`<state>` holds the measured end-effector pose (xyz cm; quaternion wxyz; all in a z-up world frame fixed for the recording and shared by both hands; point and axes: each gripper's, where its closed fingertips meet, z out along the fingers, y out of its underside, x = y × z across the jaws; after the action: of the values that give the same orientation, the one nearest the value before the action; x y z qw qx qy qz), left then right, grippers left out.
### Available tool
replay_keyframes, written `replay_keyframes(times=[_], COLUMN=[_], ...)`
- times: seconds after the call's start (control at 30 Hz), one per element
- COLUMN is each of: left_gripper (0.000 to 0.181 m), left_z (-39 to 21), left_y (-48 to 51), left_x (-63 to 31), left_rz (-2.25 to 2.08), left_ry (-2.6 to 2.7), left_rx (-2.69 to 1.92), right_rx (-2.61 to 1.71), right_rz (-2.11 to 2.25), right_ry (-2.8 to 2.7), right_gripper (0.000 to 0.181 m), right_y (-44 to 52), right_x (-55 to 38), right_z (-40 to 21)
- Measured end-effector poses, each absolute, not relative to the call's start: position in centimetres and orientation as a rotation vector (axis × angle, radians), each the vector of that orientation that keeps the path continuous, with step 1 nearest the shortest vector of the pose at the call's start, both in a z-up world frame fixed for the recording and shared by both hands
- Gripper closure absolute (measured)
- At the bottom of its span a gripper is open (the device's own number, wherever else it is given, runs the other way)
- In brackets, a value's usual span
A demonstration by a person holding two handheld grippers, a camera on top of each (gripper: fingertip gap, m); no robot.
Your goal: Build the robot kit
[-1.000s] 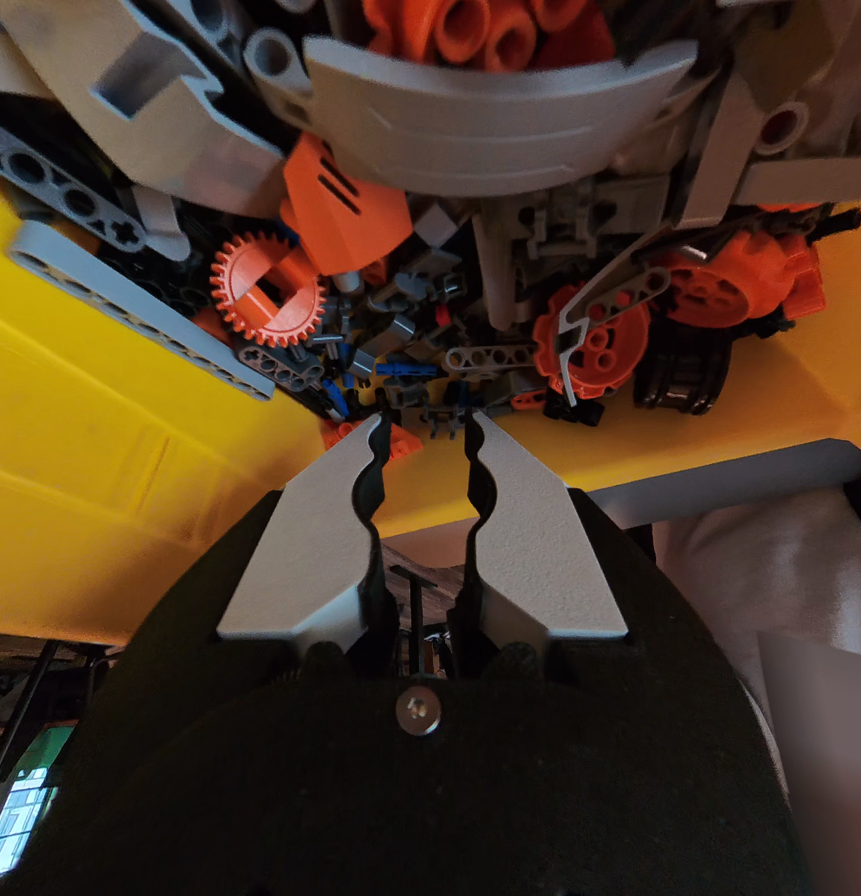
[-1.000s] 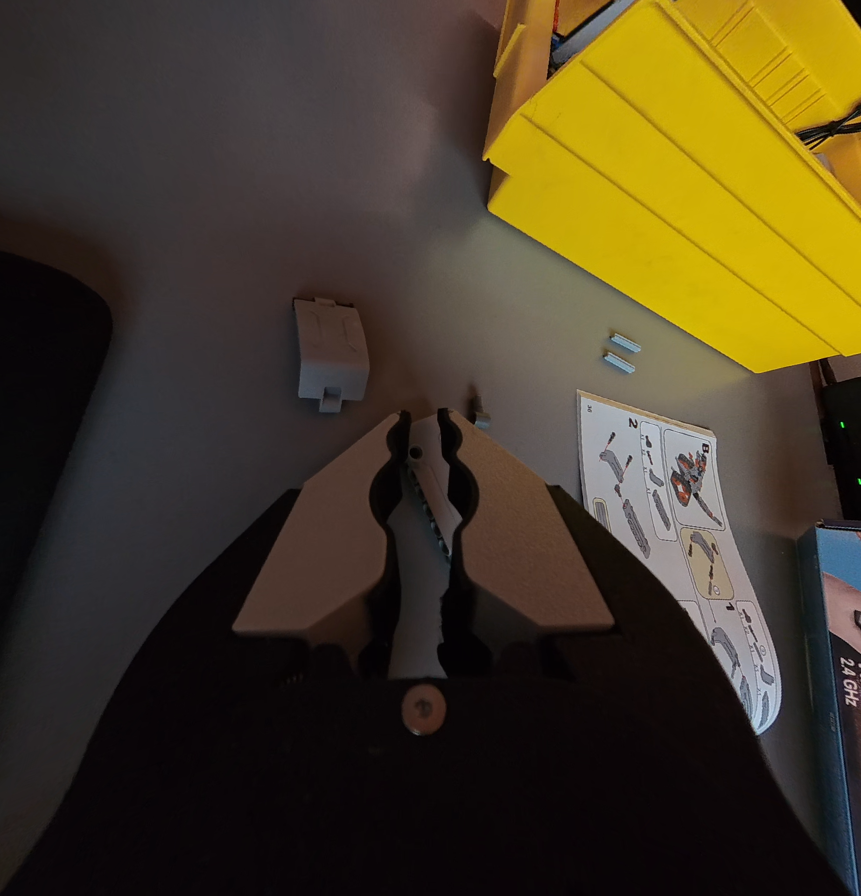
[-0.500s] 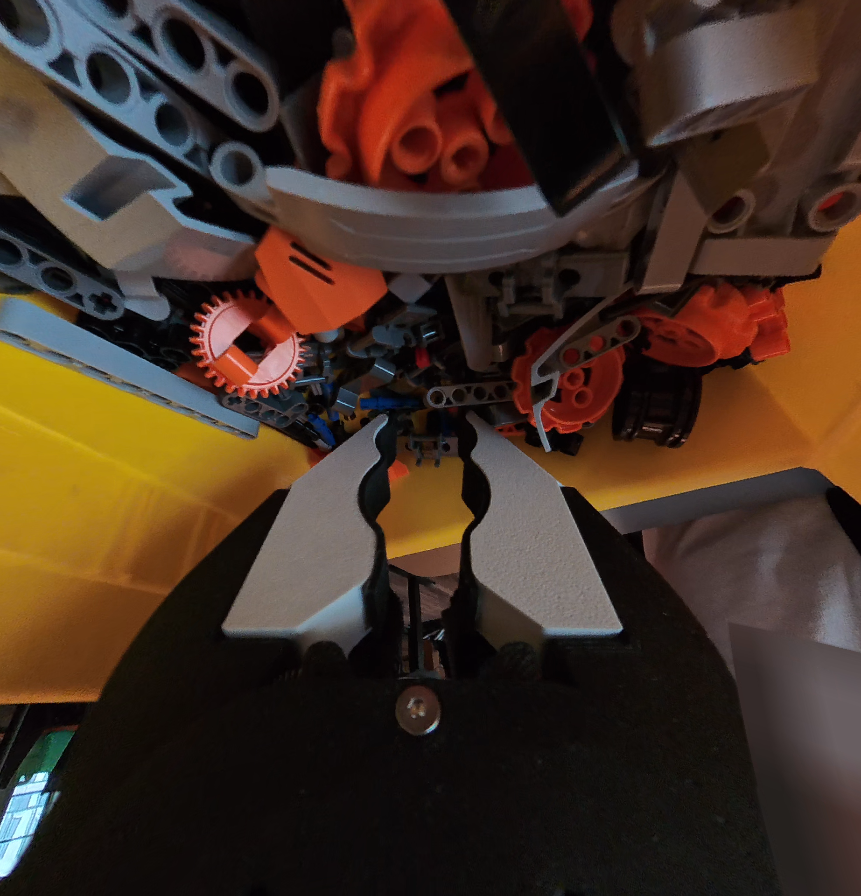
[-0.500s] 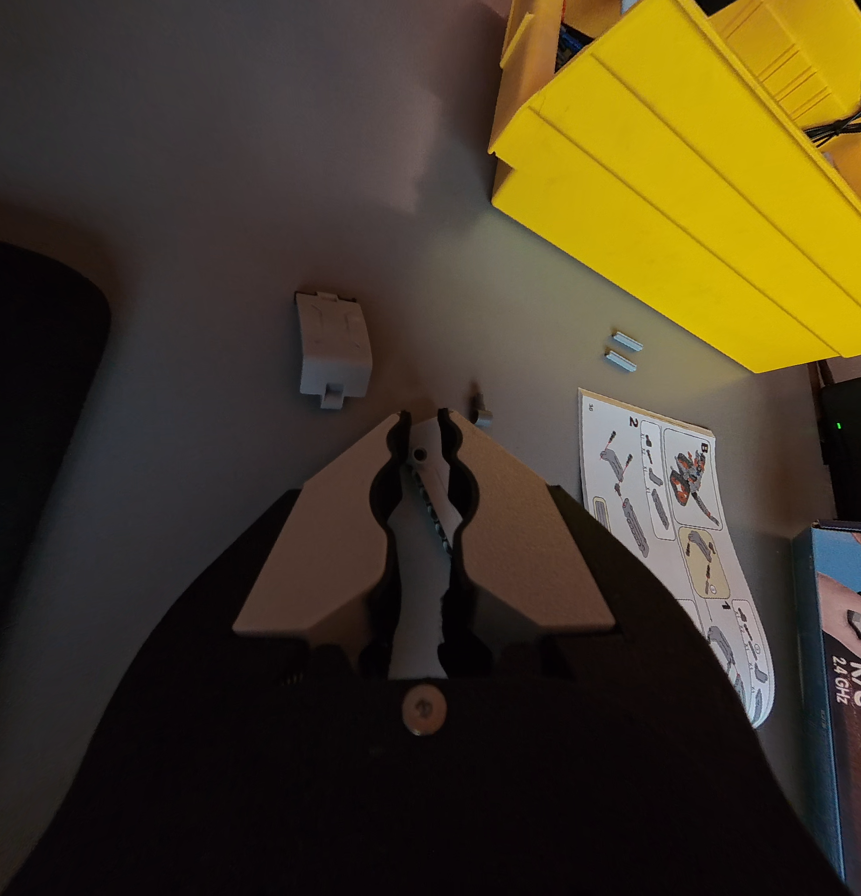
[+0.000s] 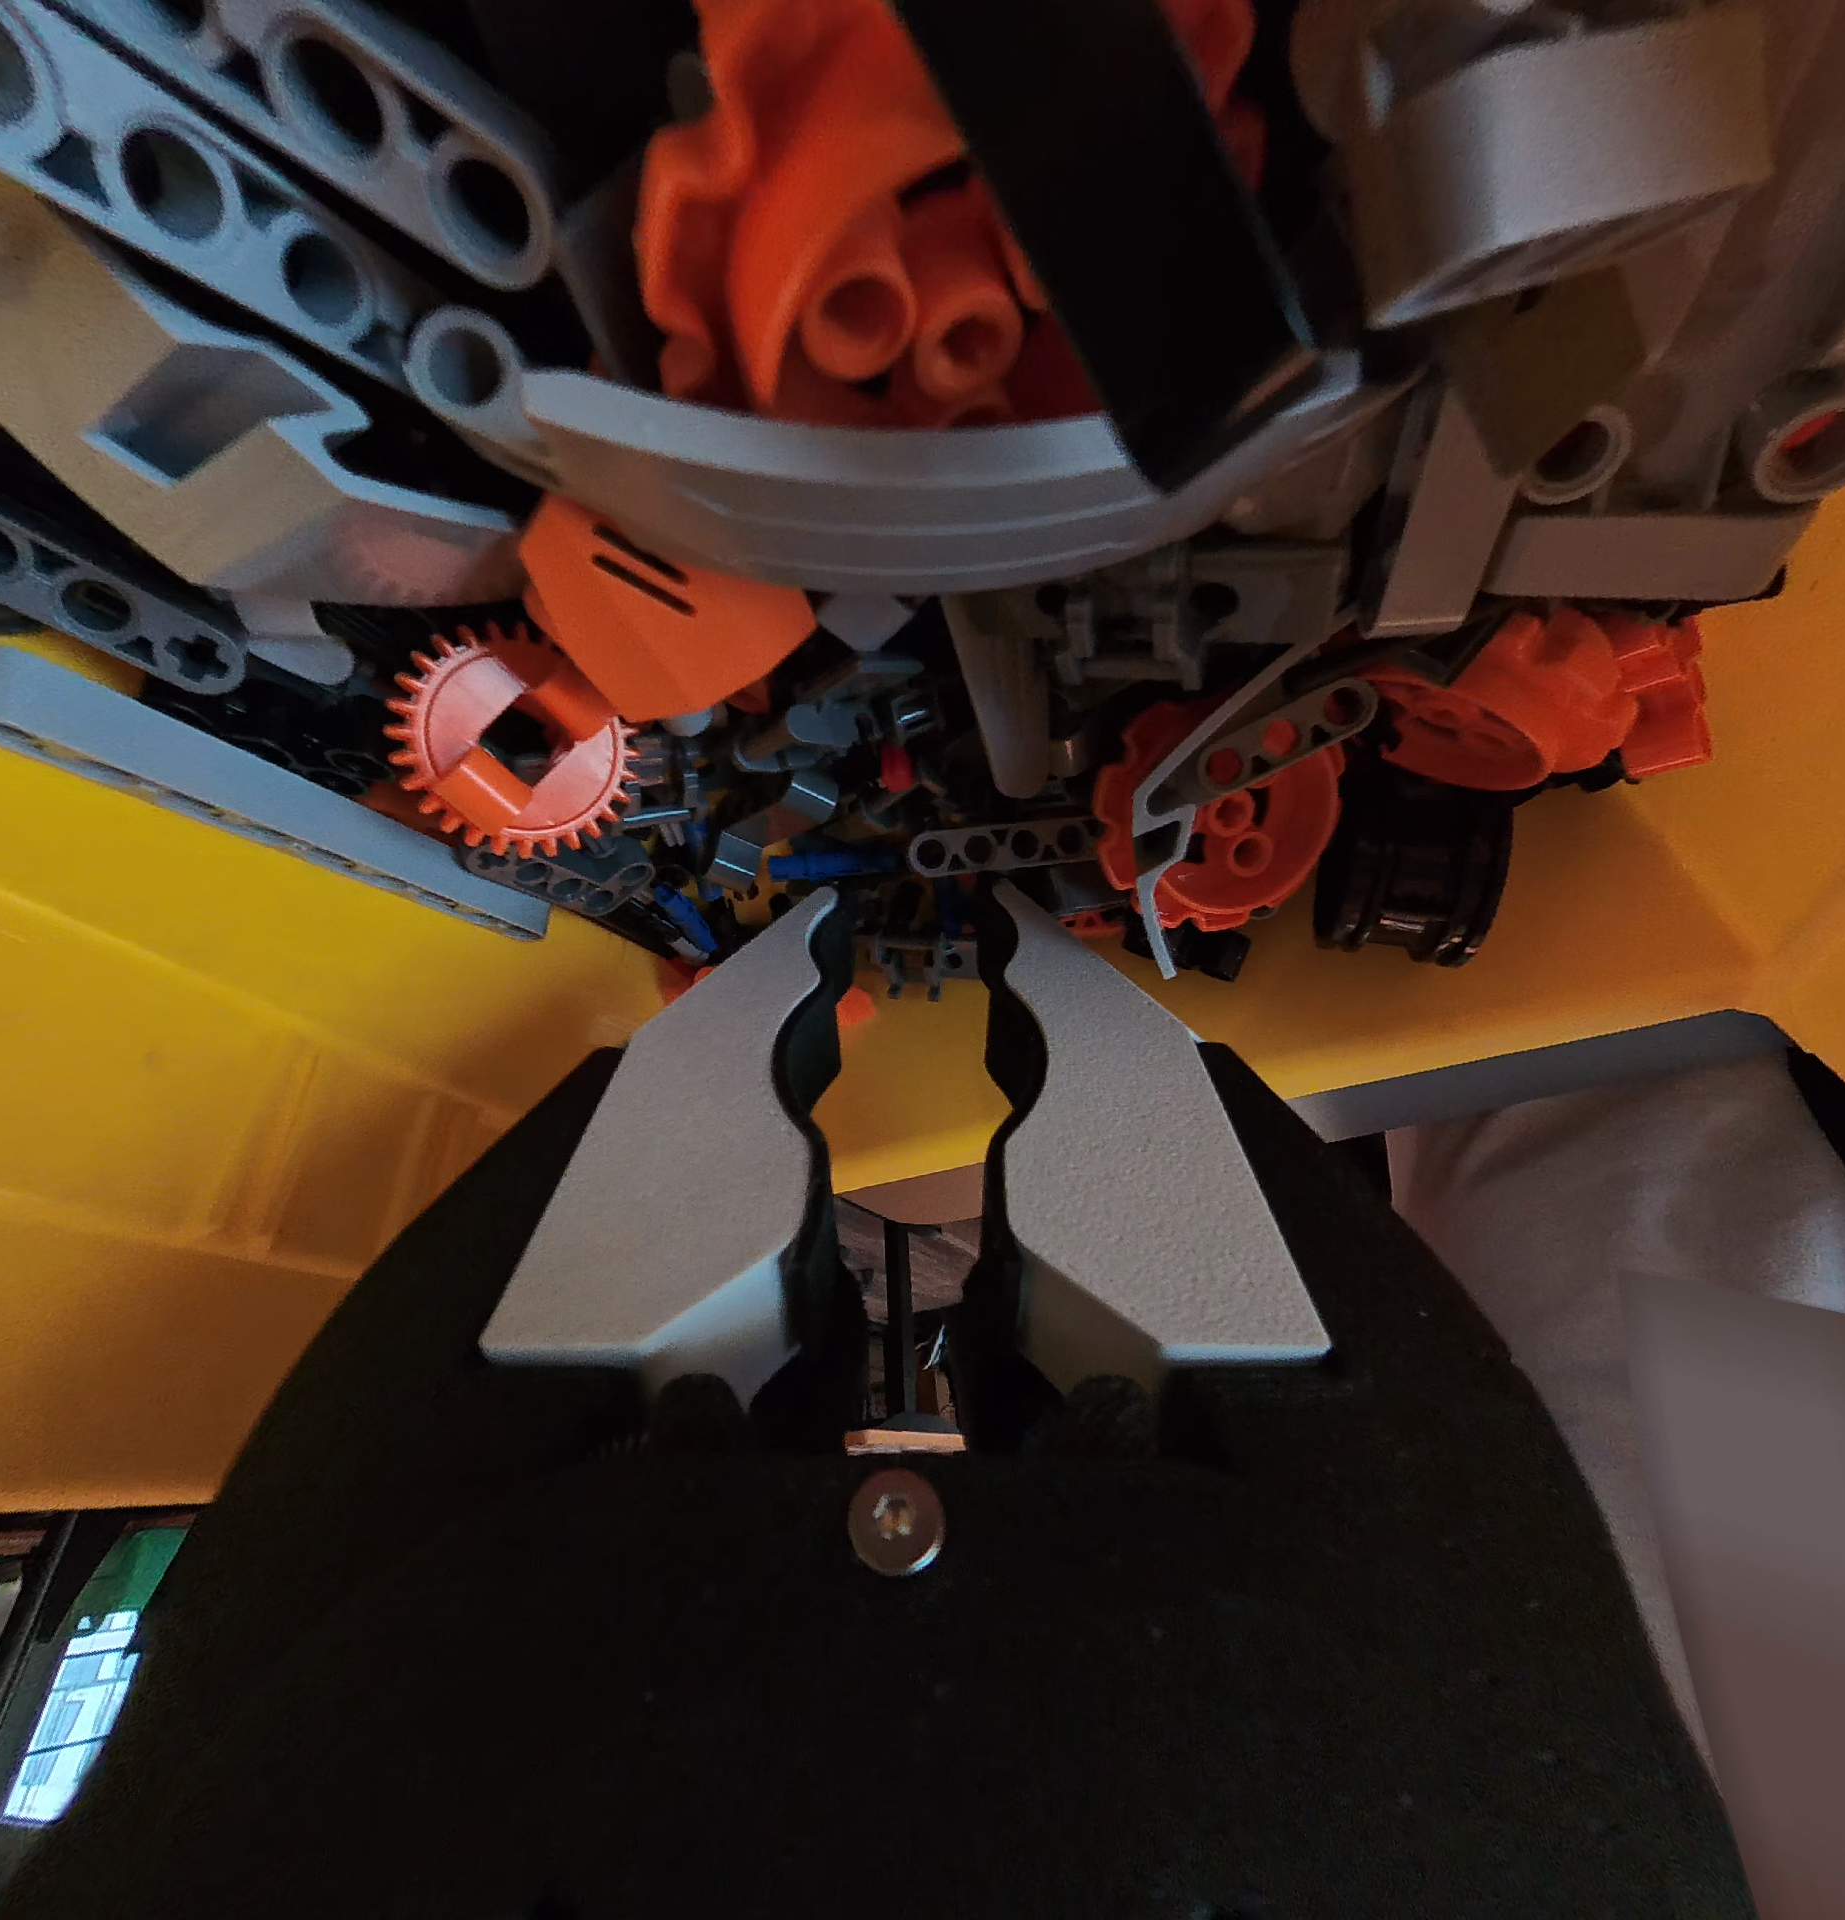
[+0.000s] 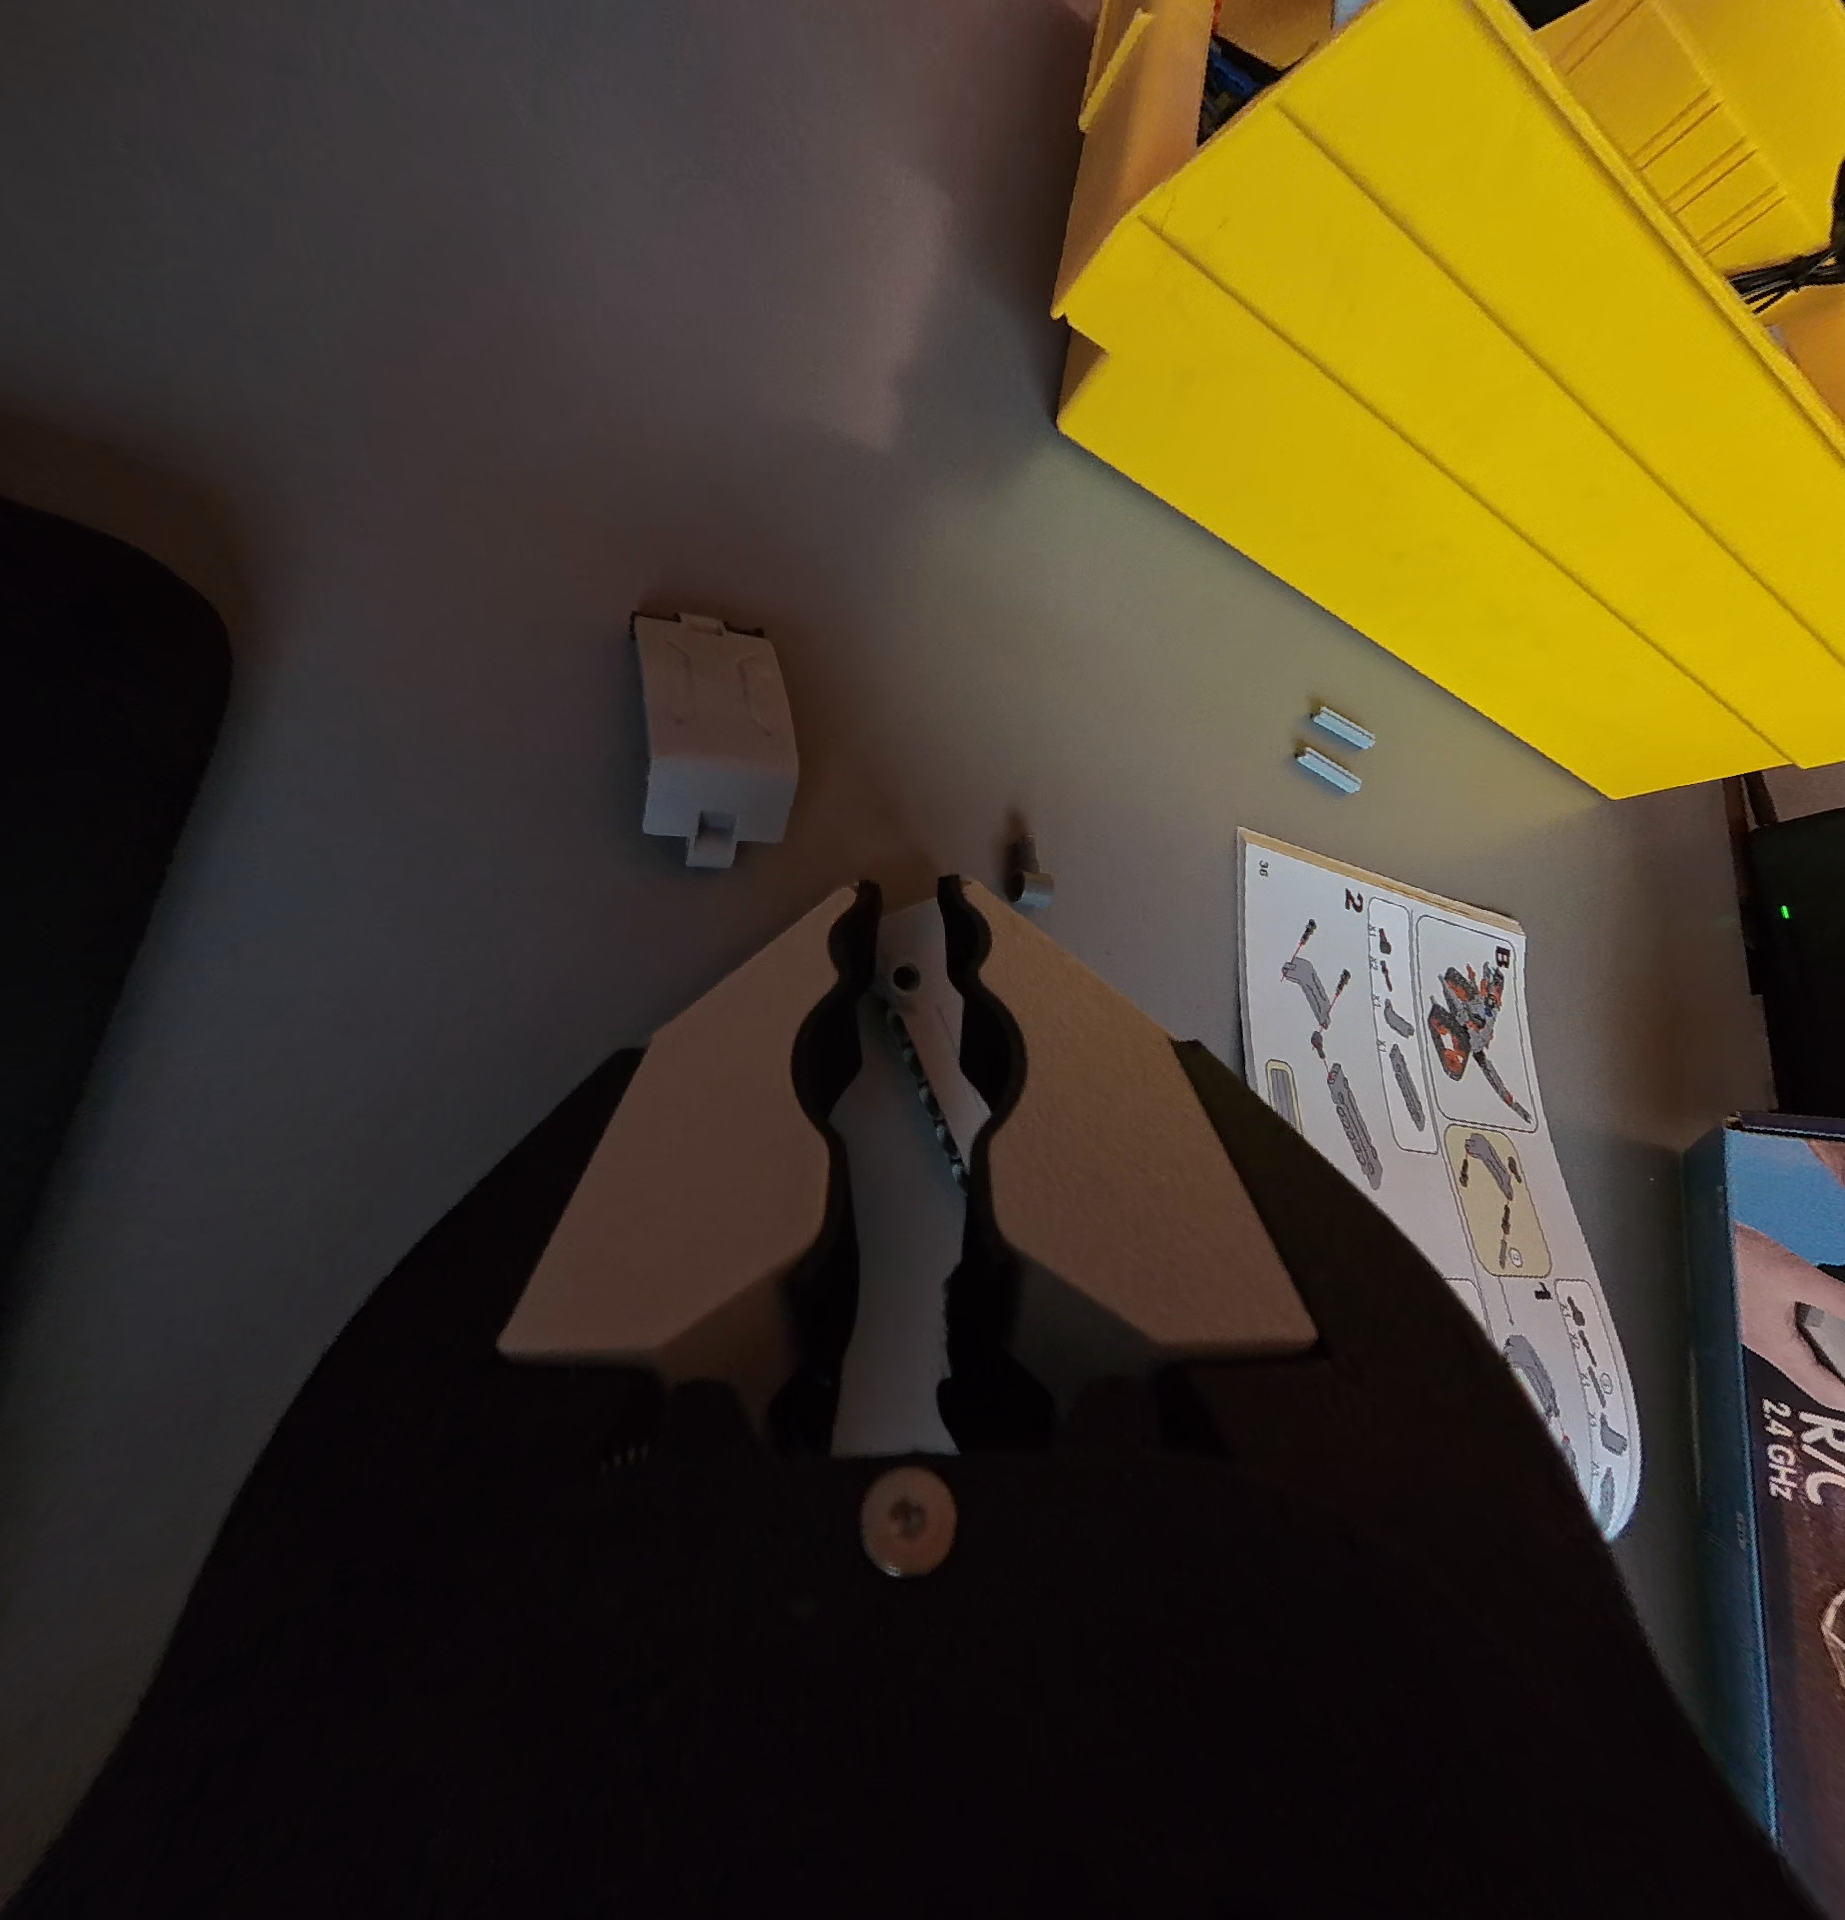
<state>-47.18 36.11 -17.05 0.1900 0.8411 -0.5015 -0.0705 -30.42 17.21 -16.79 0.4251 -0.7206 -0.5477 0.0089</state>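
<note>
Left wrist cam is peering really close into a yellow bin [image 5: 222, 1091] of building pieces. Right wrist cam is looking down on the grey tabletop [image 6: 482, 364] from higher up, catching yellow bins [image 6: 1469, 468] at its edge.

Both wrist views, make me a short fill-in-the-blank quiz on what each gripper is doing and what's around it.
1. The left gripper is ____, its fingertips just short of the small parts in the yellow bin.
2. The toothed gear in that bin is coloured ____.
3. The right gripper is shut on a light ____ part.
4. The instruction sheet lies on the grey ____.

Missing words: open; orange; grey; table
</note>
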Motion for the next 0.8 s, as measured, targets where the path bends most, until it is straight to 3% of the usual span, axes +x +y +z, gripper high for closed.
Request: replay_keyframes(times=[0.8], left_gripper=[0.173], left_z=[-16.82], left_y=[35.96], left_x=[-47.65], left_rz=[-0.17], left_ry=[-1.404], left_rx=[2.353], right_rx=[-1.801], right_rz=[0.003], right_ry=[-1.399], right_gripper=[0.17], right_y=[17.02], right_x=[-30.48], right_z=[-17.08])
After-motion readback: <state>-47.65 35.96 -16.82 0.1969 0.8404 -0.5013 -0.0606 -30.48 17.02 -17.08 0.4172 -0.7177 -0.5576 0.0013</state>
